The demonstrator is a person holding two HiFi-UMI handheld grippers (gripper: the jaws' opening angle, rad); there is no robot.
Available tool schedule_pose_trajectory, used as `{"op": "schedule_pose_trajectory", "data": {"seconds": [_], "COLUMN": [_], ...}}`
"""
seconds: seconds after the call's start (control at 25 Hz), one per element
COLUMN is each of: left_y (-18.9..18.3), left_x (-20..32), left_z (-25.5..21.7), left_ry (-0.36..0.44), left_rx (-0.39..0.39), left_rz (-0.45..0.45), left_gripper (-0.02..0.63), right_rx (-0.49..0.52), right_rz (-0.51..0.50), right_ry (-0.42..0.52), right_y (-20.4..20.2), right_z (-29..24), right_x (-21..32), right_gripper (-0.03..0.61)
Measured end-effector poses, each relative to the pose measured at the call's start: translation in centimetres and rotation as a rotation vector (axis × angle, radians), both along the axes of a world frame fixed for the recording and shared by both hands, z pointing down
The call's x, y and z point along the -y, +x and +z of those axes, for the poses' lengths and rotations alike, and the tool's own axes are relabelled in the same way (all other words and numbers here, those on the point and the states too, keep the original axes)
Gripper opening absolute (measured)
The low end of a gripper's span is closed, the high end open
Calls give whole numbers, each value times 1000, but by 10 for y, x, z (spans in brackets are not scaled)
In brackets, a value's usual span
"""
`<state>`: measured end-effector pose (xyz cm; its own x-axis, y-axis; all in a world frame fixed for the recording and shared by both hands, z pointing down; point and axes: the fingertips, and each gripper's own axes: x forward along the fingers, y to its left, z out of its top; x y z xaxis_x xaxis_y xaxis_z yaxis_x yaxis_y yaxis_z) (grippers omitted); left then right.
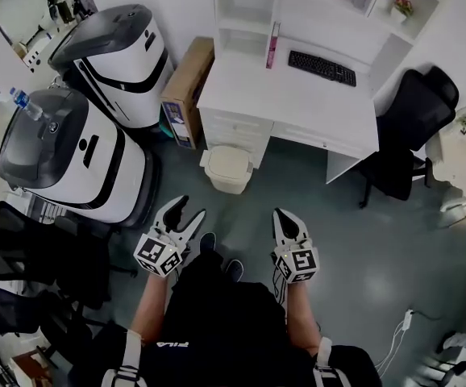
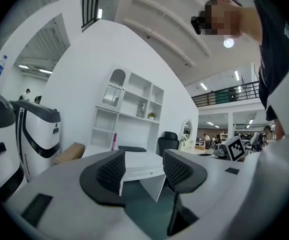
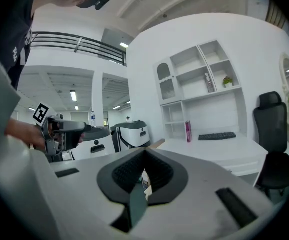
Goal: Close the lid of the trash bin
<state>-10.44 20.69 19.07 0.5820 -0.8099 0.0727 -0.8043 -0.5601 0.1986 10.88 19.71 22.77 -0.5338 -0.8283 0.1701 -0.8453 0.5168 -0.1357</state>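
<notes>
The small cream trash bin (image 1: 227,168) stands on the floor in front of the white desk (image 1: 297,103), and its lid lies flat on top. Both grippers hang well short of it, above the person's legs, and touch nothing. My left gripper (image 1: 186,214) points toward the bin with its jaws apart and empty; in the left gripper view the left gripper (image 2: 143,171) frames the desk's corner between its pads. My right gripper (image 1: 288,218) has its jaws together, and in the right gripper view the right gripper (image 3: 144,159) shows its tips meeting with nothing held.
Two large white-and-black machines (image 1: 96,160) (image 1: 124,51) stand at the left, with a cardboard box (image 1: 189,87) beside the desk. A keyboard (image 1: 322,67) lies on the desk. A black office chair (image 1: 410,127) stands at the right, and more black chairs (image 1: 15,248) at the far left.
</notes>
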Motion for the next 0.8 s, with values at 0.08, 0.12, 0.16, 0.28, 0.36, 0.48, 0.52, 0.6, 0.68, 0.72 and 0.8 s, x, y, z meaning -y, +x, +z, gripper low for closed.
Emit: {"op": "schedule_pose_trajectory", "data": {"seconds": [0.08, 0.12, 0.16, 0.28, 0.36, 0.48, 0.52, 0.6, 0.68, 0.72, 0.8], "left_y": [-4, -5, -8, -24, -34, -39, -41, -49, -56, -59, -61], "left_x": [-8, -10, -10, -4, 0, -2, -2, 1, 7, 10, 14], "left_z": [-4, -4, -3, -7, -13, -18, -18, -18, -19, -21, -26], "left_ry": [8, 10, 11, 27, 46, 65, 72, 77, 72, 73, 82], "left_rx": [13, 22, 31, 51, 50, 41, 38, 27, 15, 16, 31], "left_rz": [6, 11, 13, -10, -34, -54, -58, -66, -60, -53, -39], "left_gripper": [241, 241, 241, 241, 241, 241, 241, 241, 241, 241, 241], "right_rx": [-2, -3, -3, 11, 17, 0, -7, -15, -16, -16, -18], "right_rz": [-5, -2, 5, 28, 30, 33, 35, 41, 48, 51, 52], "right_ry": [2, 3, 4, 11, 18, 31, 36, 43, 47, 49, 55], "right_y": [-6, -7, -7, -9, -14, -19, -21, -25, -28, -31, -37], "right_z": [-2, -3, -4, -7, -11, -17, -19, -23, -26, -28, -31], "right_x": [-7, -9, -11, -13, -11, -10, -9, -6, -5, -4, -3], "right_gripper": [6, 6, 6, 6, 6, 6, 6, 6, 6, 6, 6]}}
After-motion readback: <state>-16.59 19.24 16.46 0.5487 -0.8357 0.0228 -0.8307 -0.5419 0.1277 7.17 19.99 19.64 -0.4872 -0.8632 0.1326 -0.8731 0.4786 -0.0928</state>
